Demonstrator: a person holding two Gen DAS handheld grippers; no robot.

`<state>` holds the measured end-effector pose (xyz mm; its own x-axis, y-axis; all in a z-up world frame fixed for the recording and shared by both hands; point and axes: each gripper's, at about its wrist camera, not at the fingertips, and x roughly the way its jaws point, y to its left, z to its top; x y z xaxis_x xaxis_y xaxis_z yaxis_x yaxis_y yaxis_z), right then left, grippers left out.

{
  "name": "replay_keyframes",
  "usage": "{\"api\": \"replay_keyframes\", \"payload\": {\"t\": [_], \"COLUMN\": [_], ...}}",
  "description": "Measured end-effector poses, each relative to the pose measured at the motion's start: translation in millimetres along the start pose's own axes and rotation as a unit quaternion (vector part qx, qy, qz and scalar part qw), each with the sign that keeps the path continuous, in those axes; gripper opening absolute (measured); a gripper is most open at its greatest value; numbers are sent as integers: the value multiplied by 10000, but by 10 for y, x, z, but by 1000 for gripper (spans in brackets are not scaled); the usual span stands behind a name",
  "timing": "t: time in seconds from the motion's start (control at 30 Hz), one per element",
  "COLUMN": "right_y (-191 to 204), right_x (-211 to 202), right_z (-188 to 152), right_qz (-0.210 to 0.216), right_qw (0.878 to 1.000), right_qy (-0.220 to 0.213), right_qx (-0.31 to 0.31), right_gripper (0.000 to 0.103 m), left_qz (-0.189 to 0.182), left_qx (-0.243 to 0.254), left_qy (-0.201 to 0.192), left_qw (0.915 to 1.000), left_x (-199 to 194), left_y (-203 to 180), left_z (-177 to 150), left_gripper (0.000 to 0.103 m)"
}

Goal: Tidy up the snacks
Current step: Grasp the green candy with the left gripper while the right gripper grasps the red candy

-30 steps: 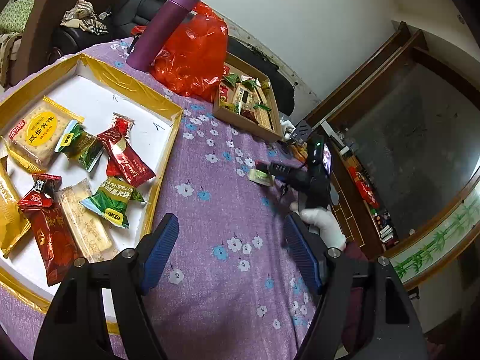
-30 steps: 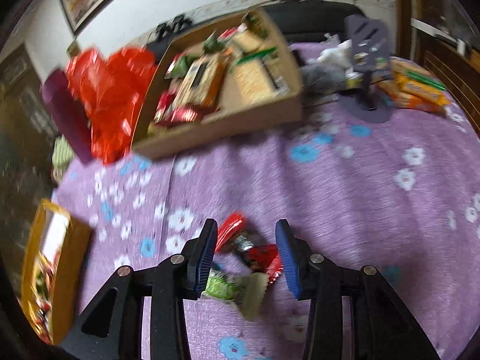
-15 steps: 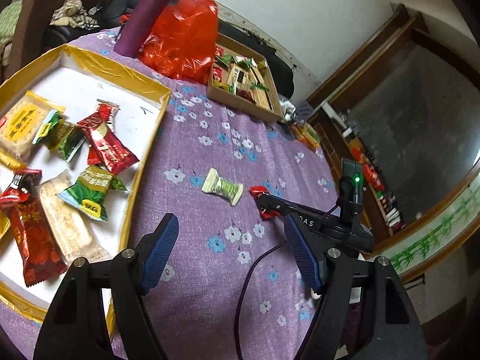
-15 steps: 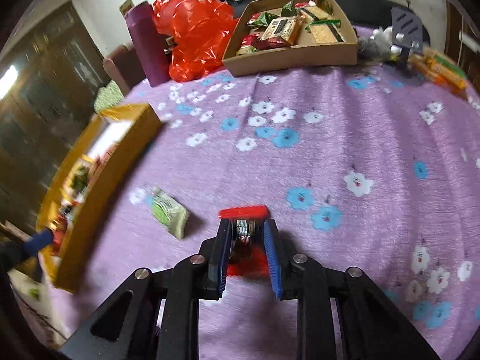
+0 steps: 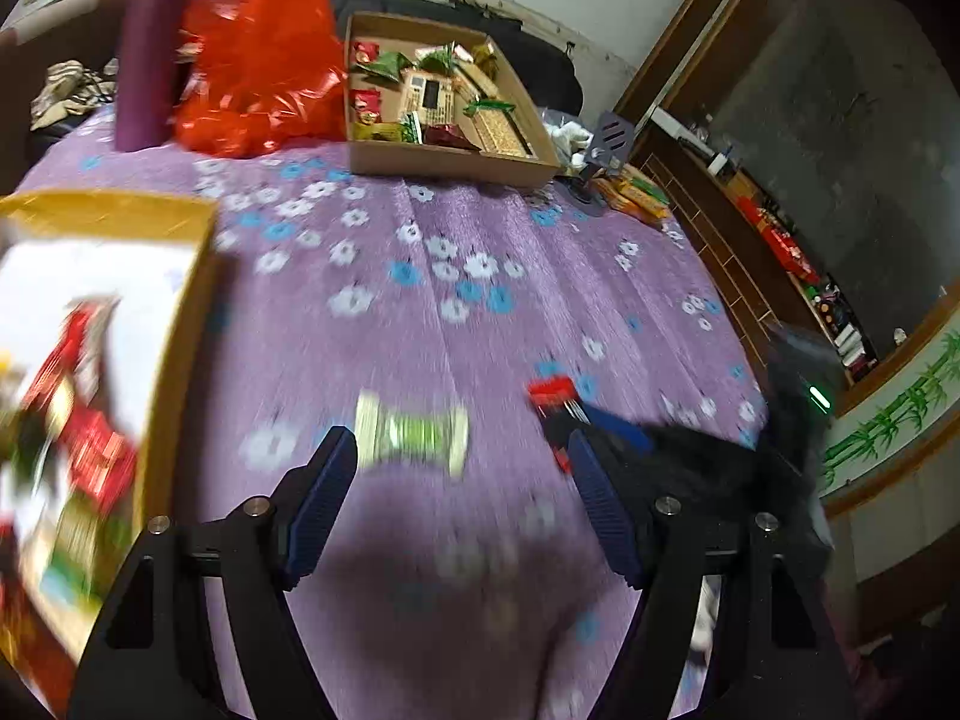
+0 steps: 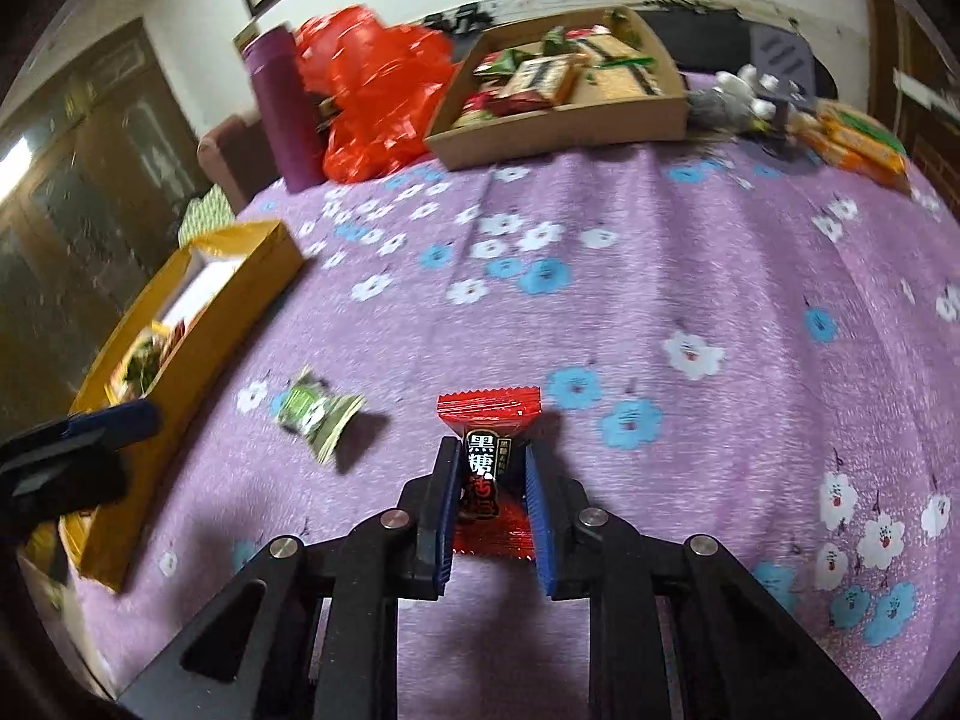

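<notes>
A red snack (image 6: 487, 468) with black lettering stands between the blue pads of my right gripper (image 6: 489, 474). The jaws are closing and both pads touch its wrapper. A green snack (image 6: 315, 414) lies loose on the purple flowered cloth to its left. The left wrist view is blurred. There my left gripper (image 5: 459, 441) hangs open just before the green snack (image 5: 411, 435), which lies near its left fingertip, untouched. The right gripper (image 5: 576, 420) with the red snack (image 5: 552, 390) shows beside my right finger. One left finger (image 6: 114, 420) enters the right wrist view.
A gold tray (image 5: 180, 324) with several wrapped snacks sits at the left. At the back are a cardboard box (image 5: 444, 165) of snacks, a red plastic bag (image 5: 258, 60) and a purple bottle (image 5: 147, 54). Orange packets (image 6: 864, 138) lie at the far right. A cabinet stands past the table's right edge.
My left gripper swung right, away from the gold tray, over to the green snack. My right gripper's jaws narrowed from a wide gap onto the red snack.
</notes>
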<state>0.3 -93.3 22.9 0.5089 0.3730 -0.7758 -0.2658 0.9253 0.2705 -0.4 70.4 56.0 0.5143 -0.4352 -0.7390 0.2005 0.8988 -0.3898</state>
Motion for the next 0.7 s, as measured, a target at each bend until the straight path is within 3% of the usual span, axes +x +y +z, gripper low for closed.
{"api": "replay_keyframes", "payload": {"t": [0.2, 0.37, 0.57, 0.7], "right_y": [-191, -277, -299, -306], "right_x": [-20, -41, -48, -49], "right_z": [46, 44, 29, 27], "right_qz": [181, 333, 402, 400], "right_qw": [9993, 9980, 9970, 9970], "right_qy": [-9, 36, 53, 47], "right_qx": [329, 540, 661, 666], "right_gripper": [22, 22, 23, 23], "left_qz": [-46, -439, 14, 159], "left_qx": [-78, 385, 1198, 1076], "left_qy": [724, 994, 862, 853], "left_qw": [9973, 9933, 9891, 9904], "left_x": [573, 414, 184, 180], "left_y": [106, -129, -392, -328], "left_z": [128, -131, -412, -490], "left_gripper": [71, 69, 69, 69]}}
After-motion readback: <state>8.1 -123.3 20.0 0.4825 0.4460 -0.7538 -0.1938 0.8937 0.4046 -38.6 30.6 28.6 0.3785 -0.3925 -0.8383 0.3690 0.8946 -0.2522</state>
